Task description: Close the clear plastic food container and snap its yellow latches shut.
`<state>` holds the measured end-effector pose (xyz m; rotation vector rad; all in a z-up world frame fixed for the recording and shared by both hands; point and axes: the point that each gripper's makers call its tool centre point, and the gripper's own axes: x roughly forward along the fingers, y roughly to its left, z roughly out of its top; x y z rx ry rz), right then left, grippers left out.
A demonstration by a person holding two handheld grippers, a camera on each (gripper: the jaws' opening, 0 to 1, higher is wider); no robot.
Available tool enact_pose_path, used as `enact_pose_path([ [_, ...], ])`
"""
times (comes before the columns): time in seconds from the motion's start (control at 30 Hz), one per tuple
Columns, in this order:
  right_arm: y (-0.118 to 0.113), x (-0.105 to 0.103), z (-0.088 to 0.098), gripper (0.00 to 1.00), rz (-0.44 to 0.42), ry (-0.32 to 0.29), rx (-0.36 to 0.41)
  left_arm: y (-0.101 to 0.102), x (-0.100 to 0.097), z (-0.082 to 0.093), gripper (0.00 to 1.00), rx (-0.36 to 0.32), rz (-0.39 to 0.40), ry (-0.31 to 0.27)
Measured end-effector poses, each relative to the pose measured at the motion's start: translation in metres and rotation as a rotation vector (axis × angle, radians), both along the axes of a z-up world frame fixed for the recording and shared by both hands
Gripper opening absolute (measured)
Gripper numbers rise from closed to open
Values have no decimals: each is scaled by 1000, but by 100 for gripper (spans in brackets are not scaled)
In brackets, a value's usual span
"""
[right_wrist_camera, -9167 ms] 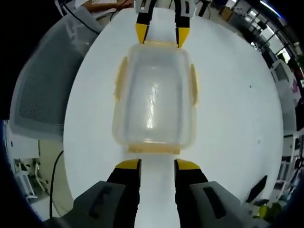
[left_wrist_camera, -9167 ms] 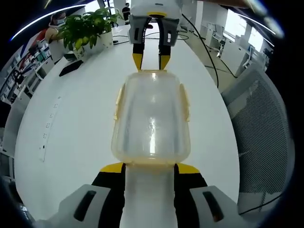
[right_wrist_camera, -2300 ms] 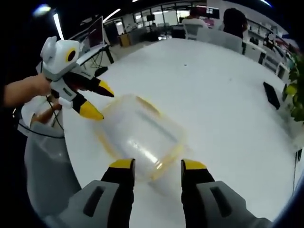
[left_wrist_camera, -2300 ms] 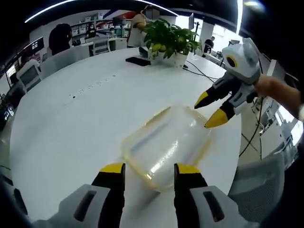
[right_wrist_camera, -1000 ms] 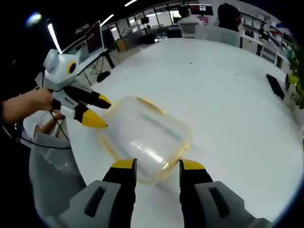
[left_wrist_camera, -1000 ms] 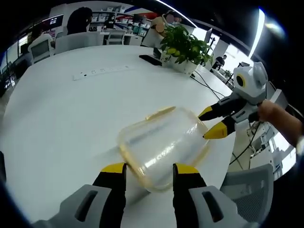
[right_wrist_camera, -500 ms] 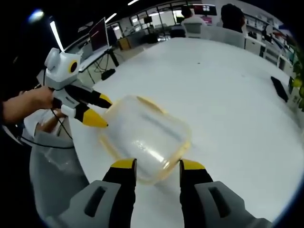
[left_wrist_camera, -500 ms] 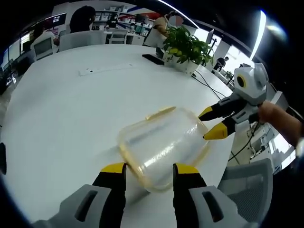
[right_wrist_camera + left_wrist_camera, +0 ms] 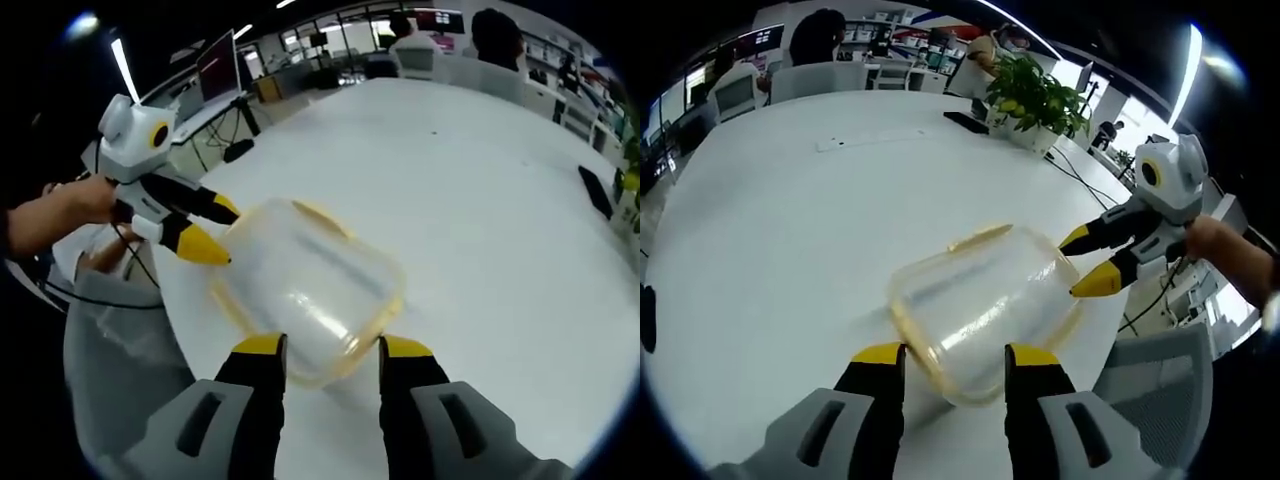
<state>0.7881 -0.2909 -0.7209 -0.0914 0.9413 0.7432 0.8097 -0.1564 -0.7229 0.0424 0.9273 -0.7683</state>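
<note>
Open-plan office; large white round table (image 9: pixel 790 230) carries the work. Left gripper view, left to right: a seated person at upper left behind the table, a power strip (image 9: pixel 872 140) on the table toward the top, a dark flat object (image 9: pixel 966 121) beside a potted plant (image 9: pixel 1032 95) at upper centre. The clear plastic food container (image 9: pixel 980 305) sits at frame centre on the table, lid on, yellow latches (image 9: pixel 978 236) visible along its edges. Left gripper (image 9: pixel 954 354) at bottom centre: jaws parted, released, straddling the container's near end, grasping nothing. Right gripper (image 9: pixel 1088 262) at right, jaws parted, tips just beside the container's far corner; contact cannot be confirmed. A mesh office chair (image 9: pixel 1160 390) fills the lower right. Right gripper view, left to right: the left gripper (image 9: pixel 210 232) enters from the left in a hand (image 9: pixel 70 205), tips near the container (image 9: pixel 305 290) at centre; the right gripper (image 9: pixel 325 350) at bottom, jaws apart, nothing held; bare table (image 9: pixel 500 220) to the right. Risks, as judgement: the container sits near the table edge, so a sideways press on a latch could slide it on the smooth top; pressing one latch unbraced could tip the container or leave the lid unseated.
</note>
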Motion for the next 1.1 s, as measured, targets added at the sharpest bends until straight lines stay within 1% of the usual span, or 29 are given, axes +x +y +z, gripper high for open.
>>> enact_pose_path([
  [0.4, 10, -9, 0, 34, 26, 4, -4, 10, -13, 0, 34, 7, 9, 0],
  [0.73, 11, -11, 0, 33, 39, 3, -5, 12, -16, 0, 34, 9, 6, 7],
  [0.8, 10, -10, 1, 32, 51, -10, -16, 13, -16, 0, 33, 12, -1, 8],
  [0.97, 11, -7, 9, 33, 67, -43, -24, 15, -14, 7, 33, 6, -12, -11],
  [1.1, 14, -5, 15, 32, 91, -67, -26, 18, -11, 14, 33, 37, -49, -55],
])
